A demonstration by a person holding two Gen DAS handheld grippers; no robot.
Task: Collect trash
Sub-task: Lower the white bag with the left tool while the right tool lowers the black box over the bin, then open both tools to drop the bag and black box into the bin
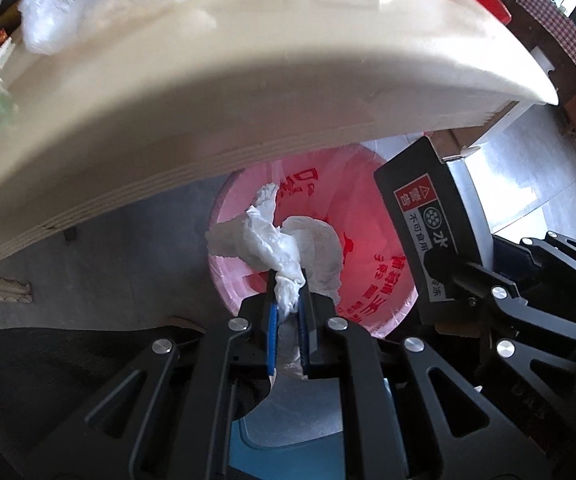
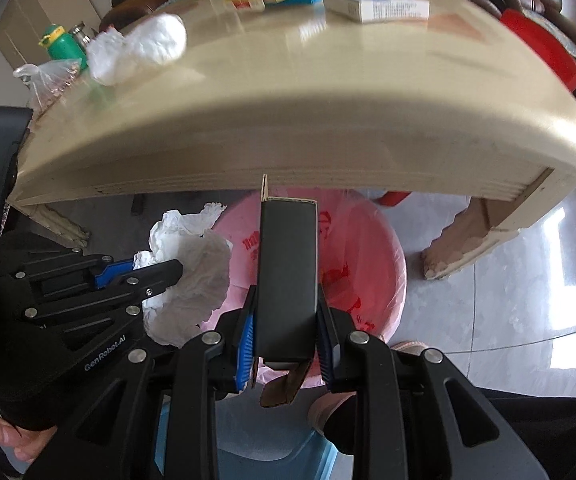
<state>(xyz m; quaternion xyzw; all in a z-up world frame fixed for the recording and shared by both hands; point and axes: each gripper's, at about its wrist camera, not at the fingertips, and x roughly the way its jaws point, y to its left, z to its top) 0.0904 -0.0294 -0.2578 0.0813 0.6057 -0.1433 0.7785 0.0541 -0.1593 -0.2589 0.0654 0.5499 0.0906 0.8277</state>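
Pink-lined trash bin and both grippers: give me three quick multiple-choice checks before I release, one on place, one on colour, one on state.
1. Where is the bin with the pink plastic liner?
A. On the tabletop
B. On the floor by the beige wooden table's near edge
C. On a chair

2. What colour is the flat cardboard box in the right gripper?
A. Black
B. Yellow
C. White

3. What is the state of the left gripper?
A. Open and empty
B. Shut on a glass
C. Shut on the crumpled white tissue

Answers:
1 B, the bin stands on the floor, partly under the table edge in both views.
2 A, its outer faces are black, brown card showing only at the open end.
3 C, the tissue is pinched between the blue pads above the bin.
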